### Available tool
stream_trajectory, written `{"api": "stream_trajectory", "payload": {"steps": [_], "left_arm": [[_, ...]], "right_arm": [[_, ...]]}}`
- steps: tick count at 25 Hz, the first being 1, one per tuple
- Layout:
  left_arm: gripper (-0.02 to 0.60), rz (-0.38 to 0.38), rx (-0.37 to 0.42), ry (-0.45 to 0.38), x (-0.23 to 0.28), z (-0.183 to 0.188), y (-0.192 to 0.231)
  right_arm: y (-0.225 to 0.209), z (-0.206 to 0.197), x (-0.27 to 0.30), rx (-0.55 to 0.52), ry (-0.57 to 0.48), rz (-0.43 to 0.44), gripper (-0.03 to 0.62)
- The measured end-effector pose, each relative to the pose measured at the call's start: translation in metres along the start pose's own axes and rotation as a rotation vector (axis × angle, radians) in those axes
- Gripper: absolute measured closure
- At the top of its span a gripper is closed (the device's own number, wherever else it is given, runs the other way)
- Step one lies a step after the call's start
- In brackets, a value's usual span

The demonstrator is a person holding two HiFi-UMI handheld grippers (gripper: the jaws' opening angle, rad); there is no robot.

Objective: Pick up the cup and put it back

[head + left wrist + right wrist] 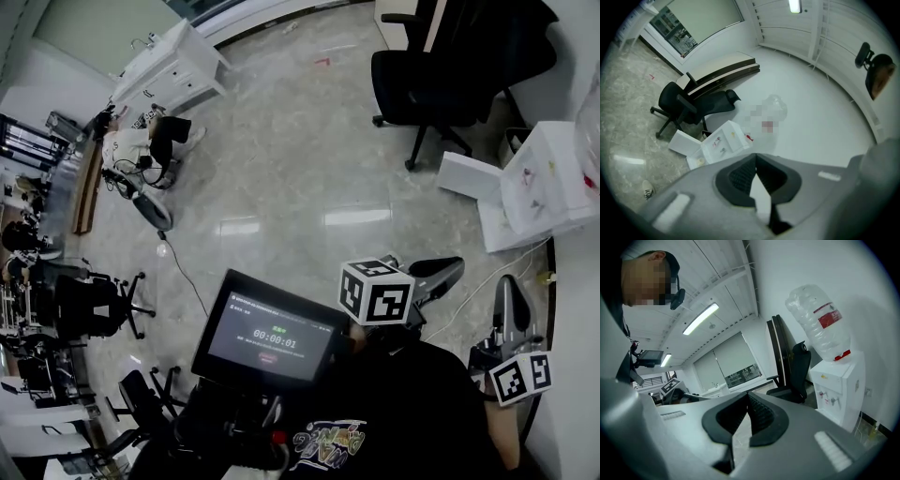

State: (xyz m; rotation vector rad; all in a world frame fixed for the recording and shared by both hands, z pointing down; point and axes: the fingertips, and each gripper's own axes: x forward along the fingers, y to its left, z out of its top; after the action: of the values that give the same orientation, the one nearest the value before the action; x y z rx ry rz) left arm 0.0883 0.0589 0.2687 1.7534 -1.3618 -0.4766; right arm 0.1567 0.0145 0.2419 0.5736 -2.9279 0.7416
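Both pairs of jaws are pressed together with nothing between them. My left gripper [755, 156] points toward a white water dispenser [723, 143] beside a black office chair [689, 105]. My right gripper [747, 395] faces that dispenser and its clear plastic bottle [819, 322]. Close by me stands a black screen [272, 333] over the glossy marble floor [281, 169]. I cannot make out the cup in any view.

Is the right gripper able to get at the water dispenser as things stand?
Probably, after a step closer: the right gripper, shut and empty, has the dispenser ahead to its right, and no furniture stands between them. The chair stands aside.
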Motion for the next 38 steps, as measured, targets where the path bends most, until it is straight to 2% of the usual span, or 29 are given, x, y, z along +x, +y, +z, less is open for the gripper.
{"api": "stream_trajectory", "payload": {"steps": [7,12,14,17,18,20,22,24,27,31,35,38], "left_arm": [[0.577,-0.024,-0.017,-0.009,0.038,0.075,0.059],[0.577,-0.076,-0.056,0.031,0.050,0.118,0.099],[0.577,-0.091,-0.076,0.049,0.049,0.133,0.115],[0.577,-0.063,-0.089,0.051,0.045,0.141,0.135],[0.577,-0.050,-0.091,0.054,0.046,0.140,0.139],[0.577,-0.031,-0.104,0.066,0.060,0.136,0.151],[0.577,-0.015,-0.120,0.078,0.087,0.126,0.170],[0.577,0.012,-0.130,0.092,0.117,0.110,0.189],[0.577,0.060,-0.133,0.107,0.134,0.098,0.199],[0.577,0.120,-0.083,0.097,0.140,0.092,0.203],[0.577,0.182,-0.097,0.086,0.179,0.024,0.228],[0.577,0.183,-0.091,0.138,0.198,-0.039,0.254]], "right_arm": [[-0.040,0.019,0.093,-0.007,0.036,-0.053,0.586],[-0.040,0.028,0.156,-0.051,0.045,-0.109,0.586],[-0.037,0.023,0.178,-0.119,0.063,-0.139,0.586],[-0.027,0.007,0.200,-0.325,0.115,-0.094,0.585],[-0.028,0.001,0.202,-0.347,0.133,-0.076,0.585],[-0.048,-0.012,0.204,-0.278,0.179,-0.073,0.581],[-0.091,-0.033,0.207,-0.159,0.232,-0.102,0.571],[-0.148,-0.064,0.208,-0.093,0.288,-0.137,0.569],[-0.203,-0.103,0.206,-0.096,0.393,-0.188,0.549],[-0.255,-0.143,0.211,-0.160,0.508,-0.247,0.545],[-0.347,-0.229,0.210,-0.099,0.590,-0.307,0.543],[-0.393,-0.288,0.220,-0.056,0.613,-0.358,0.542]]}}
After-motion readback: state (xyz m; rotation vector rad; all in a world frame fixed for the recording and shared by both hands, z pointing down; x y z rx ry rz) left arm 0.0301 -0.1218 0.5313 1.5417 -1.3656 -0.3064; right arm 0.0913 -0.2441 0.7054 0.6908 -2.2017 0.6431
